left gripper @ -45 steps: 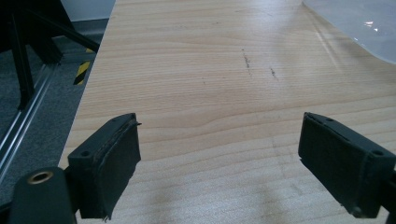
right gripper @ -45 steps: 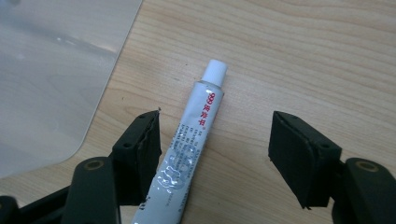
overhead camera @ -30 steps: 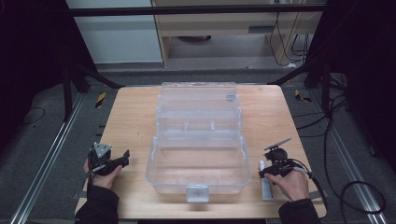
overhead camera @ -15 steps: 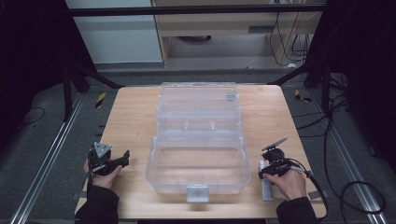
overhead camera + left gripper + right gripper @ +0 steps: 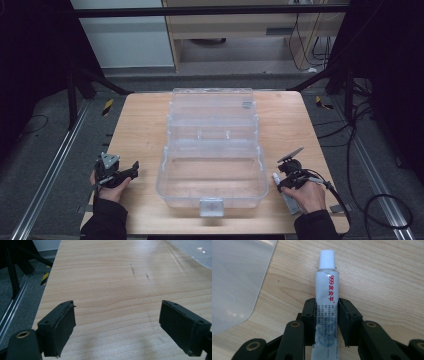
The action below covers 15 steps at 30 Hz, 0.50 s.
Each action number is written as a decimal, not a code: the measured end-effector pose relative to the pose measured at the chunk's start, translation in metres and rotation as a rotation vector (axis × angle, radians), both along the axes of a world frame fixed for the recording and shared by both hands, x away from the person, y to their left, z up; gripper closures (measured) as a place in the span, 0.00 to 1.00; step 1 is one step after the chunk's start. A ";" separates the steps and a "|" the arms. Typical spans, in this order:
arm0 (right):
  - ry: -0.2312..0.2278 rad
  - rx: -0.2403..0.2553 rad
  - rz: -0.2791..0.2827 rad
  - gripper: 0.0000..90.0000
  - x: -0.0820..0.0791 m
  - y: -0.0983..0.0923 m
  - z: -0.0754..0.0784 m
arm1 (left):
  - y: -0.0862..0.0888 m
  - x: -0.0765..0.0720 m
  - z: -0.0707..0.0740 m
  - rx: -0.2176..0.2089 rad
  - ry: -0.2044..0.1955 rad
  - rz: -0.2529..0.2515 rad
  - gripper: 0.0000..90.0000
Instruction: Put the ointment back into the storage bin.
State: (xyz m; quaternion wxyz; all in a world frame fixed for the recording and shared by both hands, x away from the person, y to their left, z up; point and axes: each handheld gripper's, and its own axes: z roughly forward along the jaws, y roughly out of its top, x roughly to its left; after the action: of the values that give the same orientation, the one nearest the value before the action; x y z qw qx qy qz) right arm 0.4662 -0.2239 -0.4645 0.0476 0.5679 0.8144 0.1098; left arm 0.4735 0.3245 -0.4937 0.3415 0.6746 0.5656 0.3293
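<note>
Ointment tube [image 5: 326, 302], white cap, red print "999", lies flat on wooden counter [image 5: 140, 125], just right of the clear plastic storage box [image 5: 212, 150], near the box's front right corner. Right claw [image 5: 326, 322] straddles the tube's middle, both jaws pressed against its sides: clenched on the tube. Cap end points away from the claw. Box lid is swung open toward the far side of the counter; latch [image 5: 210, 206] at the box's front edge. Left claw [image 5: 123, 327] sits to the left of the box, near the counter's front left, well apart from it, jaws spread wide over bare wood, gripping nothing
</note>
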 end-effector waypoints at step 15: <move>0.027 -0.019 0.007 0.77 0.001 0.002 0.000 | 0.000 0.000 0.000 -0.001 0.001 -0.001 0.14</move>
State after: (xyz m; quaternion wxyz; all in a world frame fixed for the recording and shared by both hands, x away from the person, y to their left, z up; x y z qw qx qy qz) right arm 0.4672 -0.2219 -0.4650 0.0418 0.5659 0.8180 0.0945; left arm 0.4735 0.3246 -0.4937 0.3416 0.6748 0.5656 0.3286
